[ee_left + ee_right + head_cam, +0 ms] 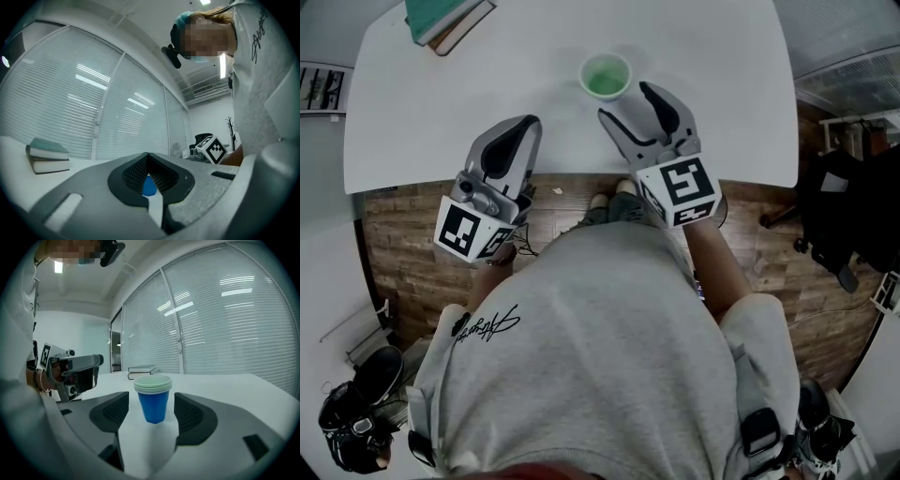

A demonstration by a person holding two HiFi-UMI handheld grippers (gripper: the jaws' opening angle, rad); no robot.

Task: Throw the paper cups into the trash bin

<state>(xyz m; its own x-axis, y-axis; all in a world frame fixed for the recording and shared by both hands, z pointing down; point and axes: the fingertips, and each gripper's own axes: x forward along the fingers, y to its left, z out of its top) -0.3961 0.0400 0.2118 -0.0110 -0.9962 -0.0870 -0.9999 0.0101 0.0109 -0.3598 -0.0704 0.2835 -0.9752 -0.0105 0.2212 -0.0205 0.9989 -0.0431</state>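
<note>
stacked blue paper cups (153, 406) upright at centre frame between spread jaws of right gripper (624, 100), untouched; left gripper (521, 129) closed, empty.

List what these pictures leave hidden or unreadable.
Trash bin: in no view.
How many paper cups are stacked: rims too close, right gripper view.
Left gripper view: the shut left gripper hides all but a blue sliver of them.
Books: cut by the head view's top edge; titles too small.
</note>
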